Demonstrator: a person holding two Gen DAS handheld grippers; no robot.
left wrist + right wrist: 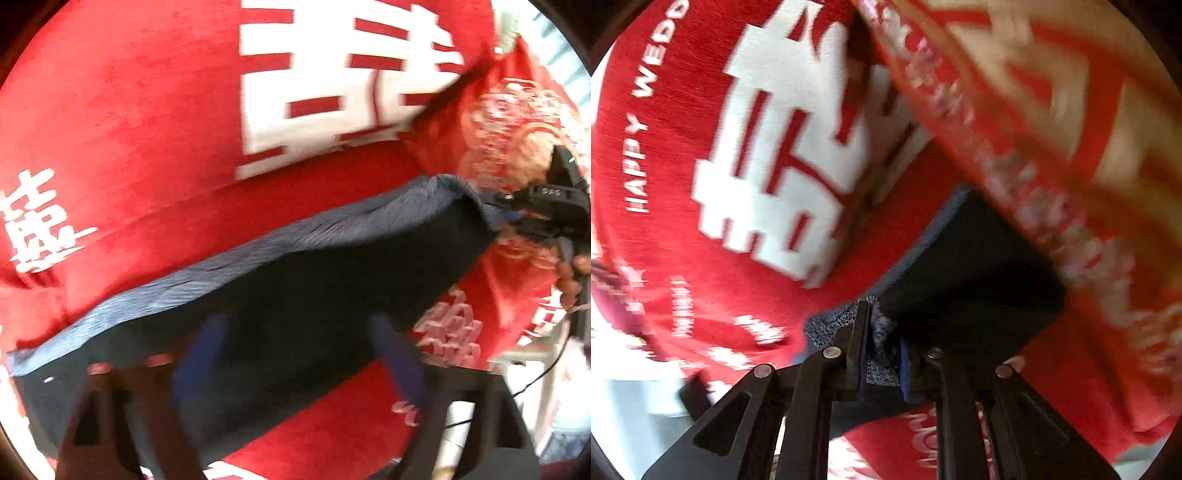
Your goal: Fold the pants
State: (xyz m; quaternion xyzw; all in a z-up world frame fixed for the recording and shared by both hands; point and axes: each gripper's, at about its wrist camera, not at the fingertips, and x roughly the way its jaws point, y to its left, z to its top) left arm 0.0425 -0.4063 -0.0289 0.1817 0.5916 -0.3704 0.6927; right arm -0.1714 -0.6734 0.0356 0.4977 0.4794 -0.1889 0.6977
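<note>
A red blanket [140,122] with large white characters [332,74] spreads beyond the tongs. A red patterned pillow [517,122] lies to their right, against the blanket.

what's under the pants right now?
A red blanket with white print lies under and around the dark pants. The right gripper pinches a corner of them. Whatever lies directly beneath the fabric is covered, and so is whatever the blanket rests on.

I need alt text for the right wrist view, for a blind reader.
The right tool is shut on a grey edge of the dark pants, lifted over a red blanket with large white characters and the words "HAPPY WEDD". The picture is blurred.
</note>
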